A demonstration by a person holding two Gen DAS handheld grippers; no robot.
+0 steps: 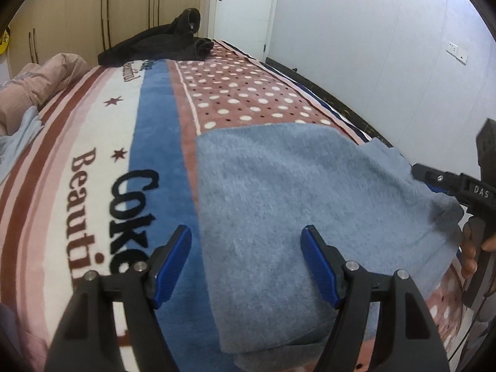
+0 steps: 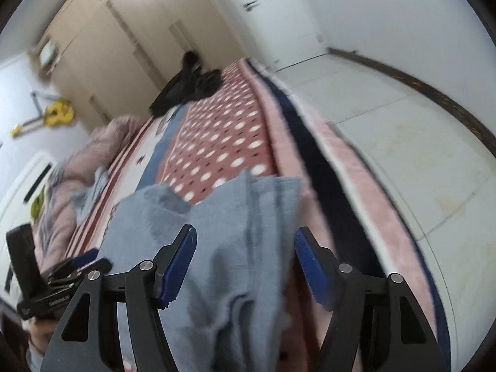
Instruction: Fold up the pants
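The grey-blue pants (image 1: 297, 217) lie folded flat on the patterned bed blanket (image 1: 148, 142). My left gripper (image 1: 246, 235) is open and empty, hovering over the pants' left edge. My right gripper (image 2: 245, 238) is open over the pants' rumpled right end (image 2: 235, 248) near the bed's side edge. In the left wrist view the right gripper (image 1: 434, 176) shows at the pants' right edge. In the right wrist view the left gripper (image 2: 77, 263) shows at the lower left.
Dark clothes (image 1: 161, 43) lie at the bed's far end. A pink quilt (image 1: 37, 83) and a light-blue garment (image 1: 21, 136) lie at the left. The white floor (image 2: 403, 142) runs along the bed's right side. Wardrobes and a door stand beyond.
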